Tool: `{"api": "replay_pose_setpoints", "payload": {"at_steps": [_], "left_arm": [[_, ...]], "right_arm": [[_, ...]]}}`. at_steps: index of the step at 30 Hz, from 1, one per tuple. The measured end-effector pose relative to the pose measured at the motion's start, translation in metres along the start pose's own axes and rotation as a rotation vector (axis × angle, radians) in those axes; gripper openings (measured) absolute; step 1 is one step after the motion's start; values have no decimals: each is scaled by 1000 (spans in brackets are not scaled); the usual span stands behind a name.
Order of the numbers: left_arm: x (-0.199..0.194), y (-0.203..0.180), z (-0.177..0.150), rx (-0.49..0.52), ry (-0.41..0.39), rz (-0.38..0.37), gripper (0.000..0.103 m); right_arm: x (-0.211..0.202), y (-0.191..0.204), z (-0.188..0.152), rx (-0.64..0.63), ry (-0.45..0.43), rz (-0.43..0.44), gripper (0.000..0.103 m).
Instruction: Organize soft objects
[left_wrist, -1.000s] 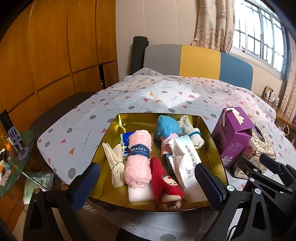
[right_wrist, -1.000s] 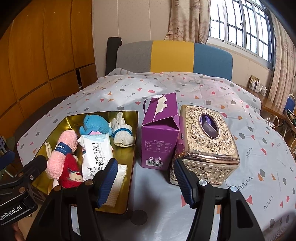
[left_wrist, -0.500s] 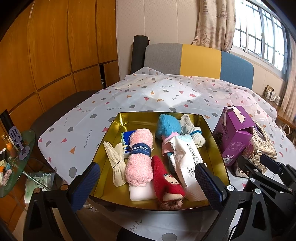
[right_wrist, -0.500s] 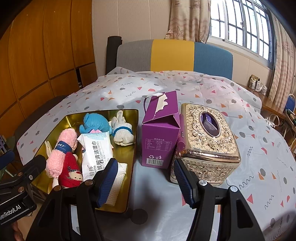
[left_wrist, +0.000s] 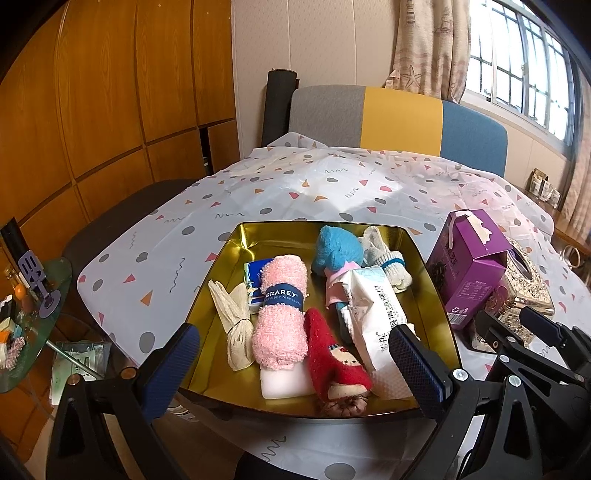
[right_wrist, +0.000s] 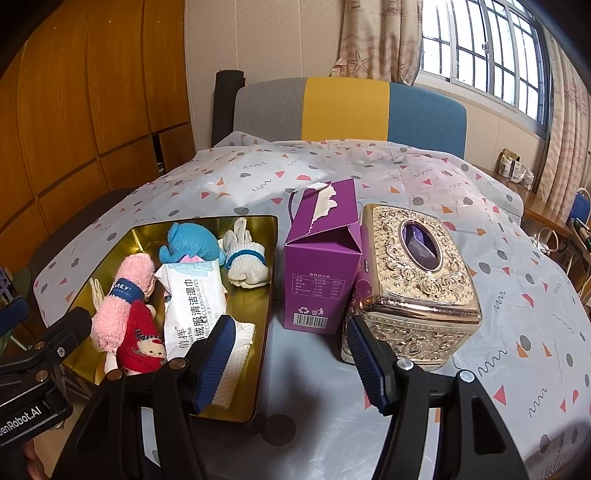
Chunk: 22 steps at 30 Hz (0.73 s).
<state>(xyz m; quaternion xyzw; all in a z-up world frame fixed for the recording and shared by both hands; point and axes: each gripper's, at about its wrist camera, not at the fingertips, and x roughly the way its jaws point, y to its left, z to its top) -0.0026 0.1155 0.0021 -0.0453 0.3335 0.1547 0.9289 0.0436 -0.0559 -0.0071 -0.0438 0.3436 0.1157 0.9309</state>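
A gold tray (left_wrist: 229, 258) (right_wrist: 264, 291) on the table holds soft things: a pink rolled towel (left_wrist: 282, 310) (right_wrist: 123, 295), a beige knotted cloth (left_wrist: 232, 325), a red plush doll (left_wrist: 332, 363) (right_wrist: 142, 341), a blue plush (left_wrist: 336, 251) (right_wrist: 192, 242), a white glove (left_wrist: 388, 262) (right_wrist: 245, 264) and a wet-wipes pack (left_wrist: 376, 314) (right_wrist: 194, 304). My left gripper (left_wrist: 295, 373) is open and empty at the tray's near edge. My right gripper (right_wrist: 291, 363) is open and empty, in front of the purple carton.
A purple carton (right_wrist: 323, 254) (left_wrist: 467, 266) stands right of the tray, with an ornate gold tissue box (right_wrist: 410, 280) beside it. A patterned tablecloth (right_wrist: 369, 166) covers the table. A grey, yellow and blue sofa (left_wrist: 399, 118) stands behind. A glass side table (left_wrist: 26, 325) is at the left.
Both grippers have drifted very slightly; the tray and boxes sit a touch lower in view. Nothing was taken hold of or let go.
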Motion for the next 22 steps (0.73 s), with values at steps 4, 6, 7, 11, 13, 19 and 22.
{"api": "replay_pose_setpoints", "payload": {"at_steps": [4,6,7,11,13,19,22], "left_arm": [[0,1,0,-3,2,-1,103],[-1,1,0,-2,1,1,103],[-1,1,0,-3,2,0,103],[-1,2,0,-6,0,0,103],[0,3,0,-10,0,-3,103],[-2,3,-1,-3,-21,-10,102],[-1,4,0,-10,-11,-11,102]], "right_arm": [[0,0,0,0,3,2,64],[0,0,0,0,3,1,64],[0,0,0,0,3,2,64],[0,0,0,-2,3,2,64],[0,0,0,-3,3,2,64],[0,0,0,-5,7,1,64],[0,-2,-1,-5,6,3,64]]}}
